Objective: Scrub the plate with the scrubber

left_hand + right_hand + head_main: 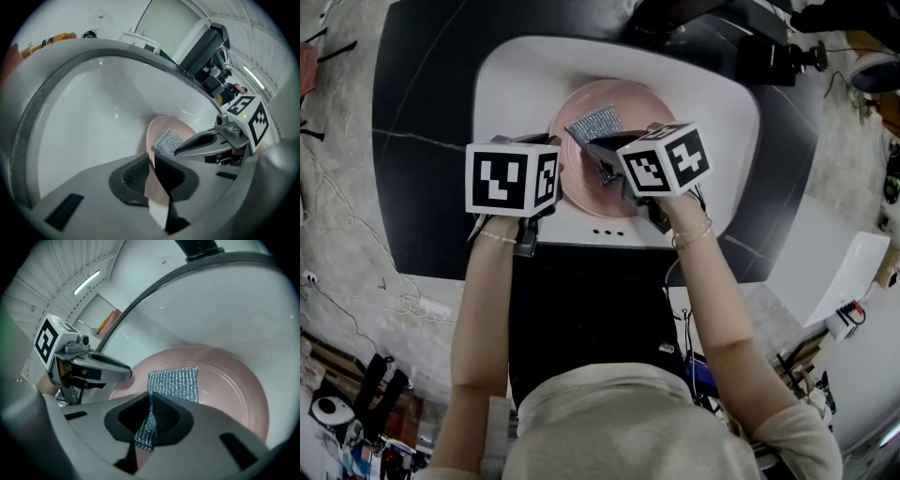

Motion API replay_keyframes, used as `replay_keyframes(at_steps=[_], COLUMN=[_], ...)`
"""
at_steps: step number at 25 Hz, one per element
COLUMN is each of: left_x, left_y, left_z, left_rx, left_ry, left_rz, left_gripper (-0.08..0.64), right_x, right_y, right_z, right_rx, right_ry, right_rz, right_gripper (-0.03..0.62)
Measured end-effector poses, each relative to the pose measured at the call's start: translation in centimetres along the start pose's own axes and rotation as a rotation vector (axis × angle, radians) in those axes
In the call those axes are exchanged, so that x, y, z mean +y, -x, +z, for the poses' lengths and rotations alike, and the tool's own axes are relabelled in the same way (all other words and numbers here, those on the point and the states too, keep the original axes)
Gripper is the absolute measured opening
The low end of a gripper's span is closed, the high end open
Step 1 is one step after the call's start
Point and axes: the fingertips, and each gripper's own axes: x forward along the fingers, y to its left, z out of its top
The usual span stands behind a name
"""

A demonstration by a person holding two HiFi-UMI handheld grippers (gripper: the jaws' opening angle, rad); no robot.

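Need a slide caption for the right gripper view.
Right gripper pinches a silver mesh scrubber against a round pink plate in a white sink.

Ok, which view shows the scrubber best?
The right gripper view: the scrubber sits large and central, pinched in the right gripper, spread on the plate. The head view shows it small; the left gripper view, only a patch.

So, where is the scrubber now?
In the head view, the scrubber lies on the left half of the plate in the sink, pinched by the right gripper.
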Motion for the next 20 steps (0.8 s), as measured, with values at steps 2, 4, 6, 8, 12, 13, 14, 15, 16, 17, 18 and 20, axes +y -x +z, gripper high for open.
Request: replay_keyframes(at_steps=[2, 4, 6, 8, 12, 13, 14, 15, 16, 17, 18, 20], left_x=[0.1, 0.2, 0.1, -0.6, -1.7, -1.7, -1.6, -1.5, -1.4, -1.3, -1.3, -1.3], left_y=[0.0, -0.1, 0.0, 0.2, 0.2, 0.1, 0.0, 0.0, -0.1, -0.1, -0.1, -0.2], left_z=[-0.1, -0.2, -0.3, 0.1, 1.5, 1.4, 1.3, 1.2, 1.0, 0.9, 0.8, 0.6], left_rx=[0.005, 0.013, 0.016, -0.009, -0.04, -0.033, -0.026, -0.02, -0.015, -0.01, -0.006, -0.001], left_ry=[-0.003, -0.007, -0.012, -0.004, -0.002, -0.01, -0.015, -0.017, -0.017, -0.017, -0.017, -0.017], left_rz=[0.002, 0.008, 0.006, -0.034, -0.075, -0.069, -0.066, -0.062, -0.057, -0.054, -0.053, -0.054], left_gripper=[0.05, 0.048, 0.043, 0.021, 0.02, 0.021, 0.02, 0.021, 0.02, 0.02, 0.02, 0.02], right_x=[-0.4, -0.9, -1.6, -2.3, -2.8, -3.0, -3.2, -3.5, -3.8, -4.1, -4.4, -4.8], right_y=[0.0, 0.0, 0.0, 0.1, 0.6, 0.7, 0.9, 1.1, 1.4, 1.6, 1.8, 2.2], right_z=[0.2, 0.4, 0.4, 0.2, 0.0, 0.0, 0.0, 0.0, -0.1, -0.2, -0.3, -0.5], right_rx=[-0.01, -0.023, -0.029, -0.019, -0.026, -0.031, -0.037, -0.043, -0.049, -0.053, -0.056, -0.059], right_ry=[-0.009, -0.024, -0.034, -0.029, -0.045, -0.056, -0.067, -0.076, -0.085, -0.092, -0.099, -0.114], right_rz=[-0.009, -0.021, -0.042, -0.074, -0.099, -0.107, -0.117, -0.128, -0.138, -0.147, -0.153, -0.161], right_gripper=[0.035, 0.035, 0.034, 0.034, 0.034, 0.034, 0.034, 0.034, 0.034, 0.034, 0.034, 0.034])
